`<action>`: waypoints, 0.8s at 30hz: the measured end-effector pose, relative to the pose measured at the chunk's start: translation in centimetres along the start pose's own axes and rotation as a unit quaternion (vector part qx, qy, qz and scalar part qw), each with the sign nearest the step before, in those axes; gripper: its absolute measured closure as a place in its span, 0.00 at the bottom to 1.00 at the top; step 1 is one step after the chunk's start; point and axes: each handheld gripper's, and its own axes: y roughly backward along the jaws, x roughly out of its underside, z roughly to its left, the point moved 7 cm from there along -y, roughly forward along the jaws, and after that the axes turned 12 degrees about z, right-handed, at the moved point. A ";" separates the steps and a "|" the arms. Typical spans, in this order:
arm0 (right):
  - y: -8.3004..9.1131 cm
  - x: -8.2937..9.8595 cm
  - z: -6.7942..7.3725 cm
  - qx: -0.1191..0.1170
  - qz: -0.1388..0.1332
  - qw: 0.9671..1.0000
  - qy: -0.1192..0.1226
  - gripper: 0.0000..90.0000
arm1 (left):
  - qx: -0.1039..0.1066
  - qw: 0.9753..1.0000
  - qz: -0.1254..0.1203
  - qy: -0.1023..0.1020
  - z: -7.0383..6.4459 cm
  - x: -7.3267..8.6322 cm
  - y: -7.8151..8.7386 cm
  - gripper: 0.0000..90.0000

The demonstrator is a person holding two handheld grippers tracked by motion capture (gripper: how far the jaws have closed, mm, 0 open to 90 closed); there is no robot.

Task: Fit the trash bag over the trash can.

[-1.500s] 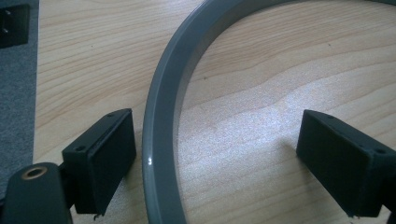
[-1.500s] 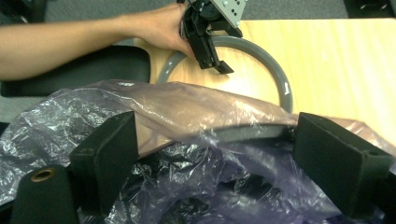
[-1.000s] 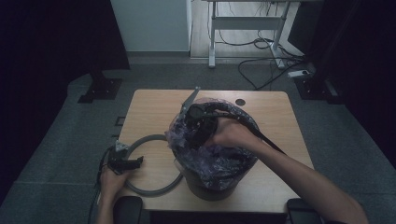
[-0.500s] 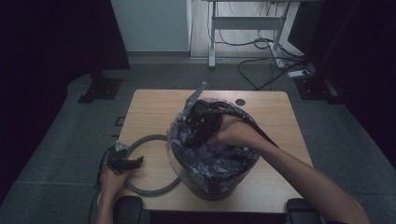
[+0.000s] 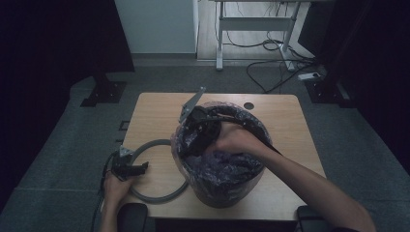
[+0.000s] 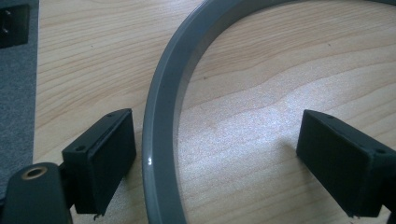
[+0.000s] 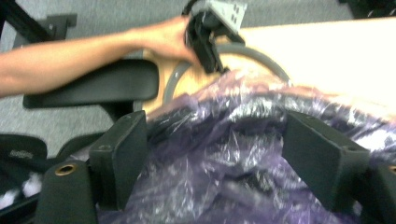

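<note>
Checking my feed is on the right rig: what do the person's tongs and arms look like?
Both tongs, left tongs and right tongs, have two flat black rectangular jaws with small screw holes. A grey three-cornered plate tops the right one. A dark cable trails from the left. Forearms bare.

Open claw (image 7: 210, 158) over purple bag (image 7: 224, 163)

Grey ring (image 6: 161, 116) cut off by the left gripper view's edges. Purple bag (image 7: 224, 177) blurred in the right gripper view; bin interior hidden.
</note>
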 end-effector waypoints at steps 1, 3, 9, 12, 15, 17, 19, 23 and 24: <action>0.0 -0.3 0.1 -0.002 -0.005 1.000 0.002 0.25 | 0.000 1.000 0.000 0.000 0.0 0.0 0.0 0.13; 0.0 -0.5 0.1 -0.003 -0.006 1.000 0.002 0.25 | 0.000 1.000 0.000 0.000 0.0 0.0 0.0 0.13; 1.4 0.8 -2.4 0.060 0.013 0.998 -0.015 0.31 | 0.000 1.000 0.000 0.000 0.0 0.0 0.0 0.13; 0.2 1.8 -3.8 0.073 0.047 0.996 -0.034 0.37 | 0.000 1.000 -0.001 0.000 0.0 0.0 0.0 0.13; -1.8 1.4 -4.3 0.059 0.058 0.996 -0.031 0.55 | 0.000 1.000 0.000 0.000 0.0 0.0 0.0 0.13; -3.6 1.3 -4.5 0.047 0.081 0.995 -0.032 0.62 | 0.000 1.000 0.000 0.000 0.0 0.0 0.0 0.13; -4.9 1.6 -4.7 0.045 0.101 0.993 -0.028 0.64 | 0.001 1.000 0.000 0.000 0.0 0.0 0.0 0.13; -6.2 2.6 -4.7 0.045 0.140 0.989 -0.031 0.53 | 0.001 1.000 0.000 0.000 0.0 0.0 0.0 0.13; -5.8 2.5 -4.6 0.047 0.131 0.990 -0.032 0.48 | 0.001 1.000 0.001 -0.001 0.0 0.0 0.0 0.13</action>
